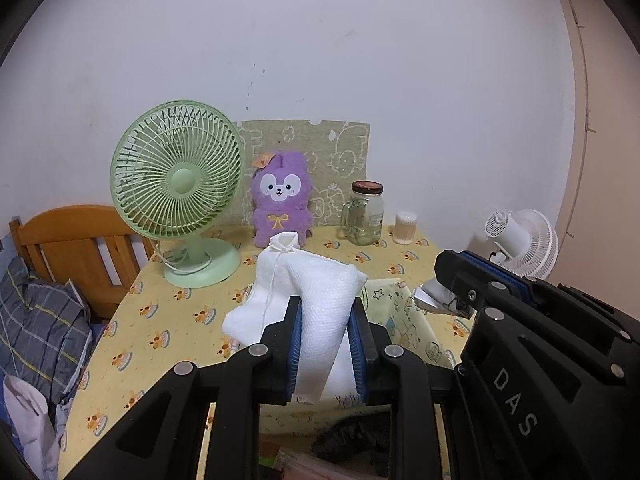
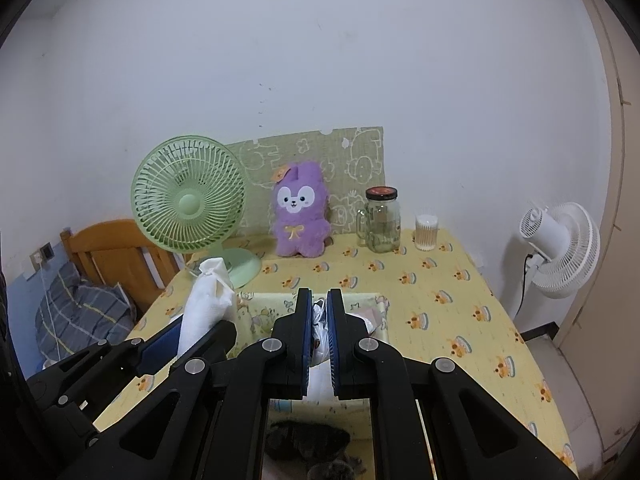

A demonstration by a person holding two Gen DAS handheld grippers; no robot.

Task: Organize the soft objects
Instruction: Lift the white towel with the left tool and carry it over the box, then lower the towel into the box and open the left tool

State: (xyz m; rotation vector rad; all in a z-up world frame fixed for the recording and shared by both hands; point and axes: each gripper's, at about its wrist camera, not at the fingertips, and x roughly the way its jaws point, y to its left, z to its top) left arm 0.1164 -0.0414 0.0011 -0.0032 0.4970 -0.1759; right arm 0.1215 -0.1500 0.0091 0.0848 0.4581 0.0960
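Left gripper clamping upright white cloth

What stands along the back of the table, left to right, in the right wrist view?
Pale green desk fan → purple plush rabbit toy → clear glass jar with a dark lid → small clear tub of cotton swabs.

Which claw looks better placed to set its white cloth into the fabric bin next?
Right, probably. The right claw pinches a thin white piece directly above the fabric bin. The left claw, clamped on the bulky white cloth, sits off to the bin's left side.
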